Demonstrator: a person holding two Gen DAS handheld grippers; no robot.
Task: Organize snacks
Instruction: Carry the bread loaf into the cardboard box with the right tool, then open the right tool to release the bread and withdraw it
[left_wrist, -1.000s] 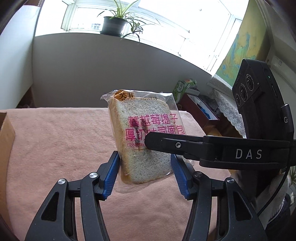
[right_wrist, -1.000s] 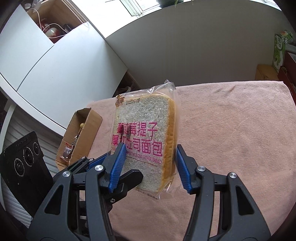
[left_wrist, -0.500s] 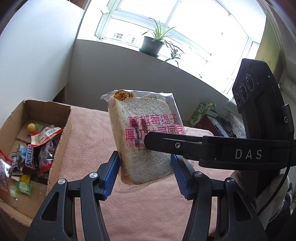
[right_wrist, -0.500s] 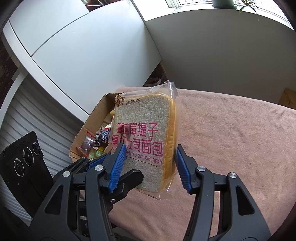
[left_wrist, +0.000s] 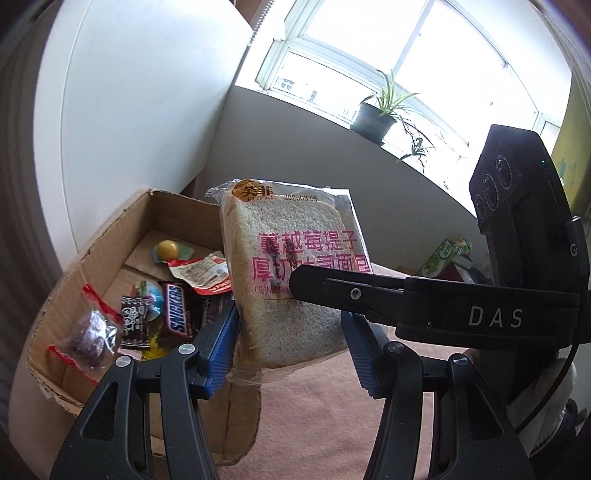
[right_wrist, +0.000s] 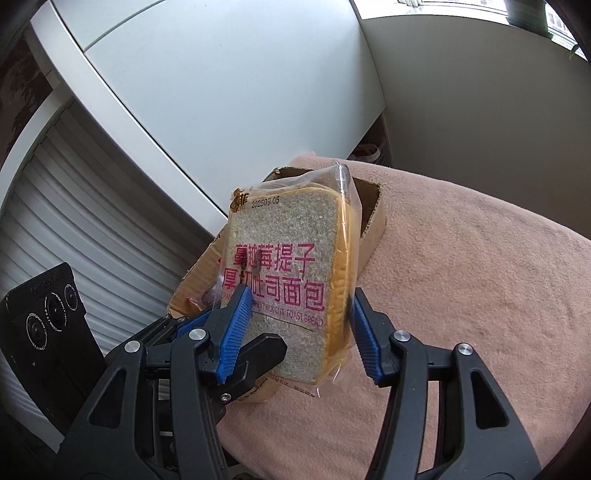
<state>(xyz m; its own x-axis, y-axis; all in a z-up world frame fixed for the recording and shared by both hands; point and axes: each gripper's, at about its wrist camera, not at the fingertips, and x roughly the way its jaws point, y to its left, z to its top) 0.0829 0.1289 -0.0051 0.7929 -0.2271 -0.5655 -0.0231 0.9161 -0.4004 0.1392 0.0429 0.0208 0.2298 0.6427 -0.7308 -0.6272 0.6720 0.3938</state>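
Above the pink-covered table (right_wrist: 480, 277), both tongs, left gripper (left_wrist: 290, 347) and right gripper (right_wrist: 297, 328), clamped on one bagged bread slice (left_wrist: 291, 280), right of the snack box (left_wrist: 110, 236). Carrying step; next, over the box, unclamp together.

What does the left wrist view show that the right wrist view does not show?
Only the left wrist view shows the inside of the cardboard box: a Snickers bar, a yellow jelly cup and other wrapped snacks. It also shows the window and the potted plant.

Only the right wrist view shows the white slatted shutter and a wide part of the pink cloth.

Both show the packaged toast bread held between the blue pads of the left tool and the right tool, with the box behind it.
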